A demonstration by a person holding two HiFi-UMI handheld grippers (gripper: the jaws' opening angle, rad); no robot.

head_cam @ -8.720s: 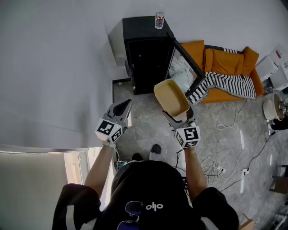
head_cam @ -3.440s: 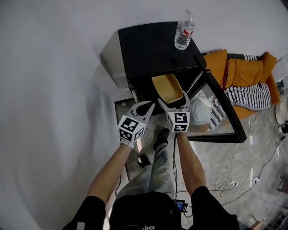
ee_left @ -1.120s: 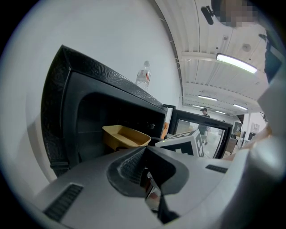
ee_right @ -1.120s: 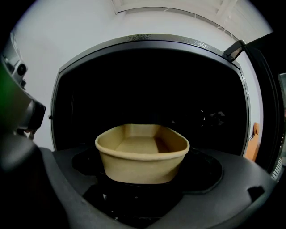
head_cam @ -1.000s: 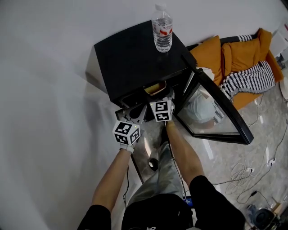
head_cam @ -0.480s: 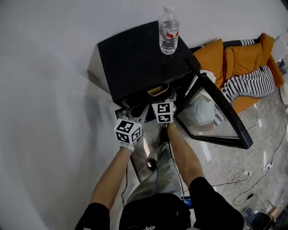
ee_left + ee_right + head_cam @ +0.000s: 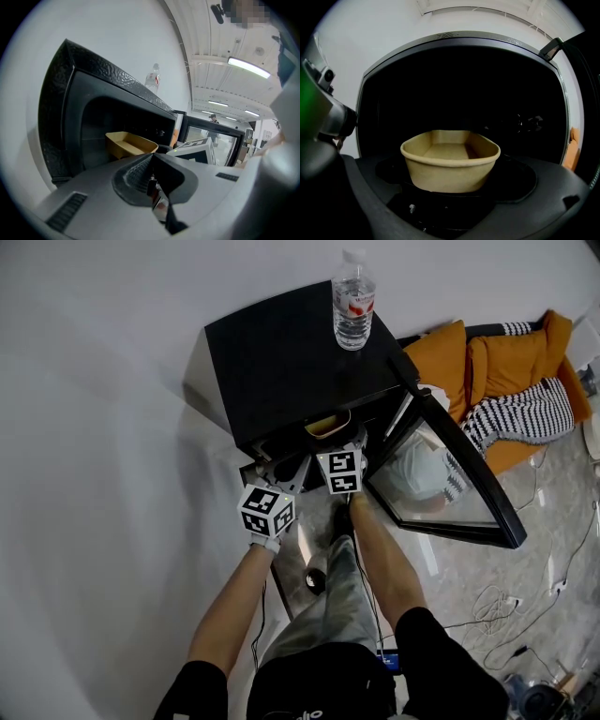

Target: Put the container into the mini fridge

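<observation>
The tan oval container point(image 7: 327, 424) has its far end inside the open black mini fridge point(image 7: 291, 352), and its near end sticks out of the opening. My right gripper point(image 7: 337, 448) is shut on that near end. In the right gripper view the container point(image 7: 450, 161) sits between the jaws at the gripper point(image 7: 451, 187), with the dark fridge cavity point(image 7: 459, 79) behind it. My left gripper point(image 7: 284, 472) hangs just left of the opening, shut and empty point(image 7: 152, 160). From there I see the container point(image 7: 130, 143) level with the fridge front point(image 7: 84, 117).
A water bottle point(image 7: 352, 307) stands on the fridge top. The glass door point(image 7: 455, 502) swings open to the right. An orange sofa with a striped blanket point(image 7: 511, 390) lies beyond it. Cables point(image 7: 511, 601) trail on the floor. A white wall fills the left.
Since the earliest frames I have come up to the fridge and carried the container from mid-air into its opening. Over the last second both grippers have barely shifted.
</observation>
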